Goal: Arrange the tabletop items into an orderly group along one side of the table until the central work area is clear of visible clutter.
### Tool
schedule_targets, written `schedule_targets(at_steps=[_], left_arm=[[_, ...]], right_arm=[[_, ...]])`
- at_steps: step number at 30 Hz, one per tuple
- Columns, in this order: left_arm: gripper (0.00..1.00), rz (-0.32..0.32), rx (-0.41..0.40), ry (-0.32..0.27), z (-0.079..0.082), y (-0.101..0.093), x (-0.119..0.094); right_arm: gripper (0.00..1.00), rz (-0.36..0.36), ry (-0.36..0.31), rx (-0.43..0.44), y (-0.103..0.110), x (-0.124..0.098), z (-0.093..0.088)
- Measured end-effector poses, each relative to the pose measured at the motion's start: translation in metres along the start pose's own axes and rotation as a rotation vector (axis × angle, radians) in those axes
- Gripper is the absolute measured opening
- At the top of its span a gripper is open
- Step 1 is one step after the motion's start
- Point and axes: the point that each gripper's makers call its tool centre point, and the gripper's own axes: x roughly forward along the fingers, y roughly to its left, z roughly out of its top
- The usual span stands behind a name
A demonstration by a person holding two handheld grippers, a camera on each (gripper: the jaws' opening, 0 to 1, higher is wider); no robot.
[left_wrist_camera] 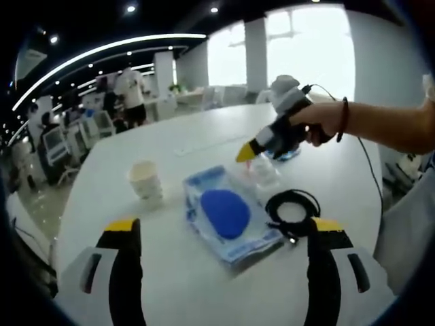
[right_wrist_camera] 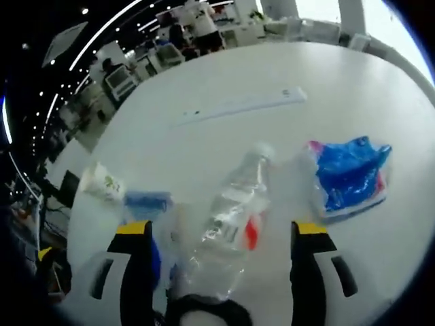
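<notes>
My left gripper (left_wrist_camera: 224, 227) is open and held above the white table (left_wrist_camera: 204, 136). A flat clear pack with a blue pad (left_wrist_camera: 226, 214) lies on the table just ahead, between its jaws. A white paper cup (left_wrist_camera: 146, 180) stands to the left and a coiled black cable (left_wrist_camera: 292, 207) lies to the right. A hand holds my right gripper (left_wrist_camera: 253, 155) low over a clear plastic bottle (left_wrist_camera: 266, 170). In the right gripper view, that gripper (right_wrist_camera: 224, 231) is open, with the bottle (right_wrist_camera: 231, 221) lying on its side between the wide-apart jaws, untouched by either.
A crumpled blue-and-white packet (right_wrist_camera: 350, 176) lies right of the bottle. A long white strip (right_wrist_camera: 245, 105) runs across the far part of the table (right_wrist_camera: 353, 88). The paper cup (right_wrist_camera: 102, 183) and blue pack (right_wrist_camera: 146, 200) sit to the left. Desks and people fill the background.
</notes>
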Motion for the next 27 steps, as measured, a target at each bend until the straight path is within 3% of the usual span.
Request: schedule_targets(at_steps=[4,6,14,19,27], left_arm=[[0.98,0.006,-0.006,-0.004,0.001,0.002,-0.001],[0.98,0.008,-0.006,-0.001,0.001,0.003,-0.001],[0.97,0.016,0.006,0.007,0.001,0.006,-0.003],[0.97,0.026,0.004,0.002,0.002,0.009,-0.005],[0.96,0.031,0.016,0.000,0.004,0.010,-0.006]], right_arm=[[0.76,-0.018,0.015,0.047,-0.001,0.007,-0.002],[0.72,-0.036,0.039,0.115,-0.002,0.009,-0.007],[0.64,-0.100,0.080,0.157,-0.008,0.018,-0.015],[0.54,-0.162,0.087,0.121,-0.017,0.019,-0.015],[0.43,-0.167,0.085,0.064,-0.017,0.020,-0.015]])
